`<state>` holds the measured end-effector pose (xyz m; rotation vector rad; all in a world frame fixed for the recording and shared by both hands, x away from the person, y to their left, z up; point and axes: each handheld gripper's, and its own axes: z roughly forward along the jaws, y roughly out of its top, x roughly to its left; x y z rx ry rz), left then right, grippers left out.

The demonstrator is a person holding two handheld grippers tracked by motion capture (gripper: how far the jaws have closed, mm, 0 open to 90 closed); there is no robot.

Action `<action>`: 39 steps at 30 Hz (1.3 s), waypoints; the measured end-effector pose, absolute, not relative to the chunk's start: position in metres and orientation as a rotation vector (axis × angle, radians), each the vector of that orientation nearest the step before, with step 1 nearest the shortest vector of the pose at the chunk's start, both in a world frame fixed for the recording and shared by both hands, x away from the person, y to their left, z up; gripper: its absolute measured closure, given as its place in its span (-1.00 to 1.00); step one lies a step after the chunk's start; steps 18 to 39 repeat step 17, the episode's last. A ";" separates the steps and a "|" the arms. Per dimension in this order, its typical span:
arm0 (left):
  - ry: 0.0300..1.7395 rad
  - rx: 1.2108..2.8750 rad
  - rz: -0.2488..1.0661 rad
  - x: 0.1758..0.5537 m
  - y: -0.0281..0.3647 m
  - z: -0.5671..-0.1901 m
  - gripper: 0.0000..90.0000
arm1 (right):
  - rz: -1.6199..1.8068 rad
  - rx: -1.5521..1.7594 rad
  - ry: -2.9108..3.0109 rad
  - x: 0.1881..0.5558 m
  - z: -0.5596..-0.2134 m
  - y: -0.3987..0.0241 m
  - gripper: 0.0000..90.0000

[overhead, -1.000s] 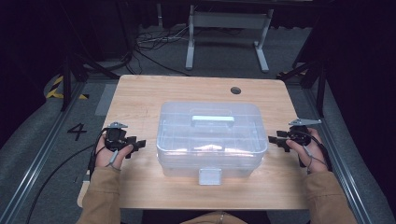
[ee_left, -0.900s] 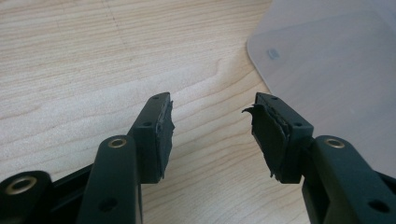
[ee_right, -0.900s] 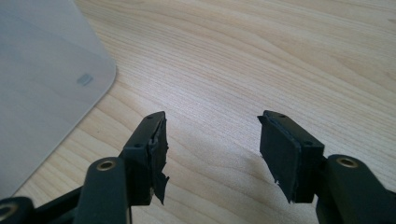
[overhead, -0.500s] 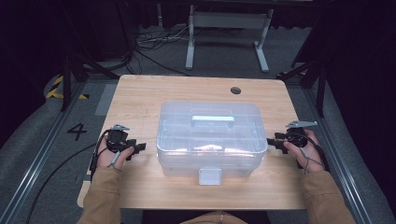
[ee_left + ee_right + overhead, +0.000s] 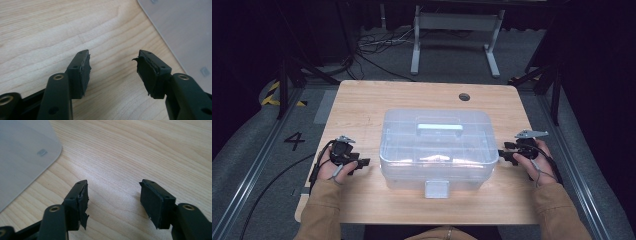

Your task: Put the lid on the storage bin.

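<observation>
A clear plastic box [image 5: 439, 150] with a lid, a pale handle [image 5: 440, 128] on top and a front latch [image 5: 436, 188] sits in the middle of a wooden surface [image 5: 362, 100]. A person holds a gripper in each hand, one at either side of the box. The left gripper [image 5: 362, 162] rests low on the surface just beside the box's left wall; its jaws have just been opening and stand apart with only bare wood between them. The right gripper [image 5: 503, 154] sits at the box's right wall, very close to it, its jaws also apart and holding nothing. In both gripper views the box's rounded corner lies off to one side, not between the jaws. The step in hand looks like an approach to the box from both sides. To do it well, each gripper should probably turn toward its end of the box, keep level, and meet the lid rim or wall squarely, both sides together, so the light box does not slide or tip.
</observation>
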<state>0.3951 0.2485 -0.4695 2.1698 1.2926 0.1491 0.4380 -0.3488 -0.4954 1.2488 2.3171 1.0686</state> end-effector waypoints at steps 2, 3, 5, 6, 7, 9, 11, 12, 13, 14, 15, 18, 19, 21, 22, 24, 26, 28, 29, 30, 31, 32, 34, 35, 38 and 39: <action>1.256 2.200 0.149 0.395 0.248 -0.471 -0.07 | 1.069 1.213 2.330 0.439 -0.496 -0.348 -0.22; 1.237 2.207 0.155 0.395 0.248 -0.472 -0.09 | 1.067 1.189 2.339 0.439 -0.497 -0.347 -0.25; 1.209 2.220 0.155 0.395 0.248 -0.472 -0.12 | 1.063 1.149 2.347 0.439 -0.498 -0.346 -0.32; 1.198 2.219 0.158 0.395 0.249 -0.473 -0.13 | 1.059 1.141 2.345 0.439 -0.499 -0.345 -0.33; 1.198 2.219 0.158 0.395 0.249 -0.473 -0.14 | 1.057 1.133 2.345 0.439 -0.499 -0.345 -0.34; 1.177 2.219 0.158 0.395 0.250 -0.474 -0.14 | 1.052 1.120 2.345 0.439 -0.500 -0.344 -0.37; 1.161 2.228 0.171 0.395 0.250 -0.474 -0.15 | 1.056 1.115 2.341 0.439 -0.500 -0.344 -0.40; 1.163 2.229 0.176 0.394 0.250 -0.474 -0.16 | 1.056 1.115 2.340 0.439 -0.501 -0.344 -0.40; 1.165 2.229 0.183 0.394 0.249 -0.474 -0.16 | 1.057 1.114 2.340 0.439 -0.501 -0.344 -0.39; 1.167 2.230 0.200 0.394 0.248 -0.474 -0.15 | 1.057 1.115 2.340 0.440 -0.500 -0.344 -0.38; 1.167 2.229 0.200 0.394 0.248 -0.474 -0.15 | 1.055 1.119 2.342 0.440 -0.500 -0.344 -0.34; 1.177 2.214 0.196 0.394 0.249 -0.473 -0.14 | 1.047 1.127 2.340 0.440 -0.499 -0.345 -0.32; 1.177 2.214 0.196 0.394 0.249 -0.473 -0.14 | 1.047 1.127 2.340 0.440 -0.499 -0.345 -0.32; 1.177 2.214 0.196 0.394 0.249 -0.473 -0.14 | 1.047 1.127 2.340 0.440 -0.499 -0.345 -0.32; 1.177 2.214 0.196 0.394 0.249 -0.473 -0.14 | 1.047 1.127 2.340 0.440 -0.499 -0.345 -0.32; 1.177 2.214 0.196 0.394 0.249 -0.473 -0.14 | 1.047 1.127 2.340 0.440 -0.499 -0.345 -0.32; 1.177 2.214 0.196 0.394 0.249 -0.473 -0.14 | 1.047 1.127 2.340 0.440 -0.499 -0.345 -0.32; 1.177 2.214 0.196 0.394 0.249 -0.473 -0.14 | 1.047 1.127 2.340 0.440 -0.499 -0.345 -0.32; 1.177 2.214 0.196 0.394 0.249 -0.473 -0.14 | 1.047 1.127 2.340 0.440 -0.499 -0.345 -0.32; 1.177 2.214 0.196 0.394 0.249 -0.473 -0.14 | 1.047 1.127 2.340 0.440 -0.499 -0.345 -0.32; 1.177 2.214 0.196 0.394 0.249 -0.473 -0.14 | 1.047 1.127 2.340 0.440 -0.499 -0.345 -0.32; 1.177 2.214 0.196 0.394 0.249 -0.473 -0.14 | 1.047 1.127 2.340 0.440 -0.499 -0.345 -0.32; 1.177 2.214 0.196 0.394 0.249 -0.473 -0.14 | 1.047 1.127 2.340 0.440 -0.499 -0.345 -0.32; 1.177 2.214 0.196 0.394 0.249 -0.473 -0.14 | 1.047 1.127 2.340 0.440 -0.499 -0.345 -0.32; 1.177 2.214 0.196 0.394 0.249 -0.473 -0.14 | 1.047 1.127 2.340 0.440 -0.499 -0.345 -0.32; 1.177 2.214 0.196 0.394 0.249 -0.473 -0.14 | 1.047 1.127 2.340 0.440 -0.499 -0.345 -0.32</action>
